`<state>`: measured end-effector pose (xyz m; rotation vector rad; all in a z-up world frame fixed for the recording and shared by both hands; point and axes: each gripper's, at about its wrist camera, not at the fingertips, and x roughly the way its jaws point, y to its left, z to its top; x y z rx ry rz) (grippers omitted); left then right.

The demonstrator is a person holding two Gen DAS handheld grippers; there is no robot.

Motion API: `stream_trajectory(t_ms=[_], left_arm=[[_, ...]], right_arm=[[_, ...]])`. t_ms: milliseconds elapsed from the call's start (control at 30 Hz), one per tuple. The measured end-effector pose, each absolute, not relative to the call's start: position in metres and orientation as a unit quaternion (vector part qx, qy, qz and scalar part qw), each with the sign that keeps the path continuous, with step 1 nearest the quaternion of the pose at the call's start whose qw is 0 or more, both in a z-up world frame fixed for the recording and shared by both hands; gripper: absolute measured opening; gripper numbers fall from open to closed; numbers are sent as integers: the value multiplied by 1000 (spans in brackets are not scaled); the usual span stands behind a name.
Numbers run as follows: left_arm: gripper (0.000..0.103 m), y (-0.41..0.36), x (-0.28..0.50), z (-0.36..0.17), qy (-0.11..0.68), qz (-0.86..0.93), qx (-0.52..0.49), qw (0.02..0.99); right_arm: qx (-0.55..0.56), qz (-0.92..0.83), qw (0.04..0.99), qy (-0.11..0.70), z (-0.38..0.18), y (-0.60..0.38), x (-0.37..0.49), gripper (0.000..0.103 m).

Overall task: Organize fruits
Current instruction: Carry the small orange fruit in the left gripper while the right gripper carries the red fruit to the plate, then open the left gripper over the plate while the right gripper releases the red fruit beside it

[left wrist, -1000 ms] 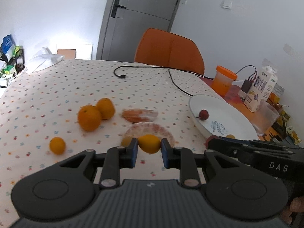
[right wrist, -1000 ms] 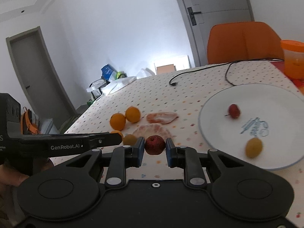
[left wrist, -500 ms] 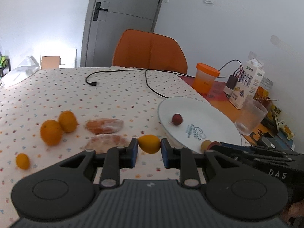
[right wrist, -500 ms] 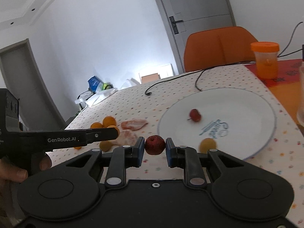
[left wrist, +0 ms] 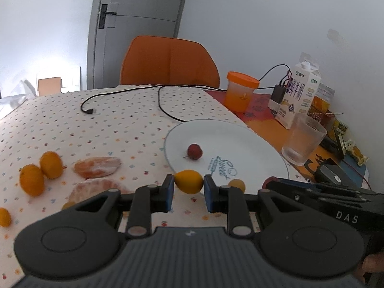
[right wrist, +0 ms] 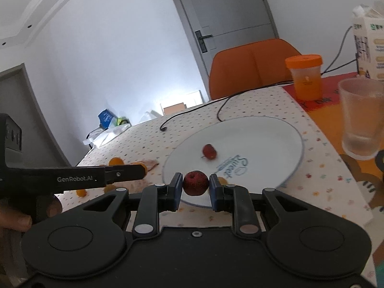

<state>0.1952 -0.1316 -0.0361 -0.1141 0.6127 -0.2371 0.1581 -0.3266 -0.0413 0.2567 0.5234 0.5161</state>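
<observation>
- Both grippers have been carried sideways from the loose fruit toward the white plate (left wrist: pixel 252 144), which now fills more of each view.
- Yellow kumquat (left wrist: pixel 188 181) is pinched in the left gripper (left wrist: pixel 188 187), held above the plate's near rim.
- Red fruit (right wrist: pixel 195 183) is clamped in the right gripper (right wrist: pixel 195 187), over the same rim.
- One red fruit with stem (left wrist: pixel 194 151) and one small yellow fruit (left wrist: pixel 237 184) are seen on the plate.
- Oranges (left wrist: pixel 40 171) and peeled segments (left wrist: pixel 97 170) lie on the spotted cloth beside it; a plastic cup (left wrist: pixel 303 141) stands near the far side.
</observation>
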Motion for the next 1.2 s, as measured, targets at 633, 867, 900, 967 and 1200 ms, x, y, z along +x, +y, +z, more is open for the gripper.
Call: stream_trajectory(t_ms=[633, 867, 900, 967, 1200], left_arm=[[25, -164, 225, -46, 314, -140, -39, 938], [29, -162, 227, -48, 316, -133, -38, 939], [29, -160, 226, -47, 316, -131, -39, 939], [29, -157, 224, -46, 314, -128, -39, 940], [38, -145, 216, -42, 309, -115, -42, 943]], right_arm=[[148, 218, 928, 265, -58, -355, 178, 22], [149, 212, 929, 263, -58, -356, 179, 30], [150, 213, 929, 263, -58, -356, 178, 30], [149, 213, 929, 264, -58, -355, 177, 30], [146, 219, 927, 266, -56, -348, 176, 30]])
